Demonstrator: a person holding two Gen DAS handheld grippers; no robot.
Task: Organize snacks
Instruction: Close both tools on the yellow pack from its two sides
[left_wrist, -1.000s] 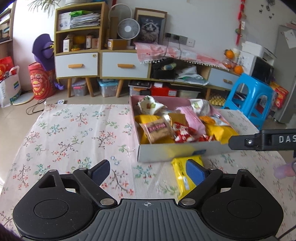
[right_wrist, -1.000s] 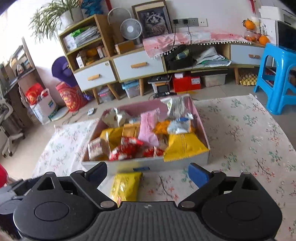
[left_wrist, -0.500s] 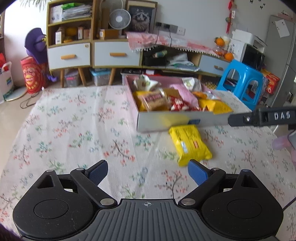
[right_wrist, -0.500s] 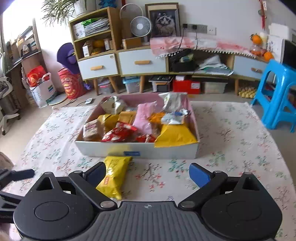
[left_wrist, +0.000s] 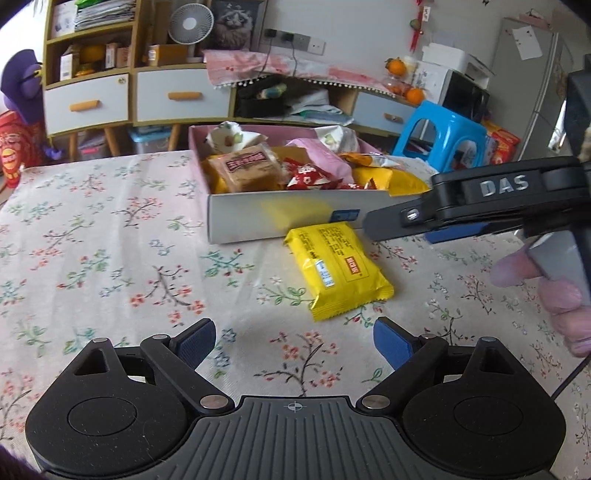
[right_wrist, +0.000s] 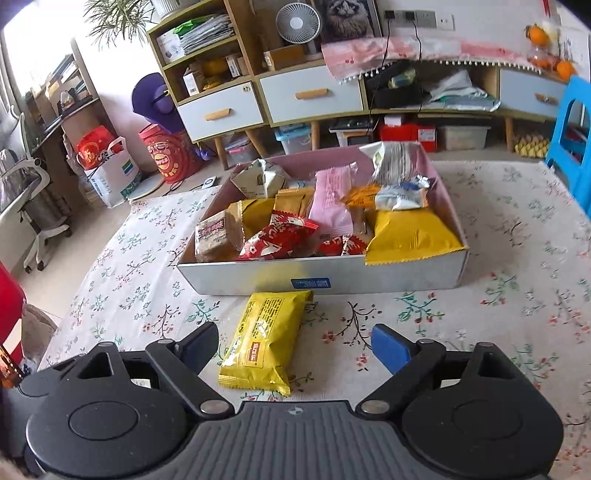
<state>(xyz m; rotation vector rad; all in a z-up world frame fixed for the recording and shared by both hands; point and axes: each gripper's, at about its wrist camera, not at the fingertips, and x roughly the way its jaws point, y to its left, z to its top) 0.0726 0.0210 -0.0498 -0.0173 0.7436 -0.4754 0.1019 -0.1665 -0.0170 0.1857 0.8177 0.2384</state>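
Note:
A yellow snack packet (left_wrist: 338, 269) lies on the floral tablecloth just in front of the snack box (left_wrist: 251, 218); it also shows in the right wrist view (right_wrist: 266, 338). The box (right_wrist: 369, 275) is full of mixed snack packets. My left gripper (left_wrist: 294, 341) is open and empty, a short way back from the packet. My right gripper (right_wrist: 293, 345) is open and empty, its fingers either side of the packet's near end, above it. The right gripper also shows side-on in the left wrist view (left_wrist: 424, 225), held by a hand.
The table is covered by a floral cloth (left_wrist: 110, 258). Behind it stand cabinets with drawers (right_wrist: 258, 99), a blue stool (left_wrist: 443, 136) at the right and an office chair (right_wrist: 26, 206) at the left.
Both grippers have pulled back and risen from the box. The yellow packet now lies fully in view on the cloth in front of the box. Both stay open.

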